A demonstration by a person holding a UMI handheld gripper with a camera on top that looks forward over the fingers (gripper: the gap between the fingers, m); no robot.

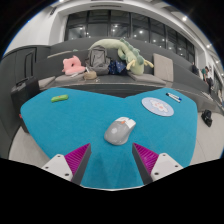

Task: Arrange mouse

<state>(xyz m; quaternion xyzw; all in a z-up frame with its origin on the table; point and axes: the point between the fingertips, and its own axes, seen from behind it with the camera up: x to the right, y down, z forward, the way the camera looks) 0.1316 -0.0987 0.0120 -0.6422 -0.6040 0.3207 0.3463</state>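
Observation:
A grey computer mouse (120, 130) lies on the teal mat (70, 125) that covers the desk, just ahead of my fingers and slightly right of the midline between them. My gripper (112, 160) is open, its magenta pads (78, 155) spread wide apart with nothing between them. The mouse is apart from both fingers. A round white mouse pad (157, 104) lies beyond the mouse to the right.
A small green item (59, 98) lies on the mat at the left. At the back of the desk stand a pink toy (73, 65), a grey bag (99, 58) and a green plush toy (128, 57). A small white item (175, 97) lies by the round pad.

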